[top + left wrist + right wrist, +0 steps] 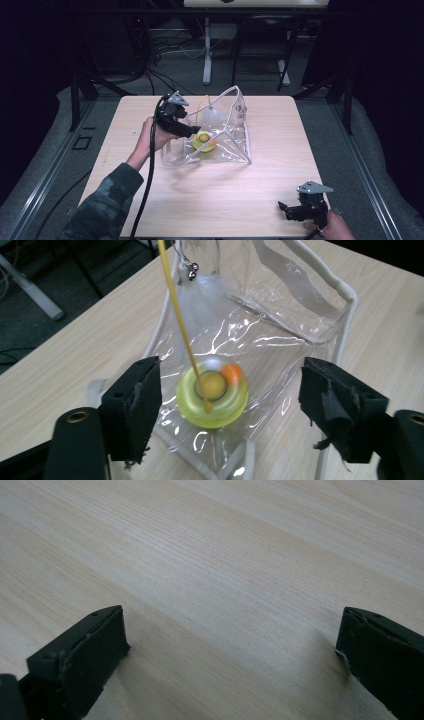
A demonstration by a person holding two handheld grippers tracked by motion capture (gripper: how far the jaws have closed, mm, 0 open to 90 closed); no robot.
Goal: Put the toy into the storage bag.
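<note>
While the left gripper point(192, 133) hovers at the mouth of a clear plastic bag point(235, 135) in the centre of the high view, its jaws stand wide apart around nothing. Inside the bag lies a yellow ring toy point(212, 400) with a thin yellow stick point(180, 315) rising from it. At lower right, the right gripper point(286, 210) rests over the bare wooden table point(210, 200), its jaws also apart.

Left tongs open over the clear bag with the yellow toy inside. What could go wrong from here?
1. The clear plastic bag stands slumped and unsupported; a brush from the left tongs at its mouth could tip or collapse it.
2. The thin yellow stick rising from the round yellow-green toy leans out of the opening and could snag a jaw.
3. The right tongs rest open at the wooden table corner, too far off to steady the bag.
</note>
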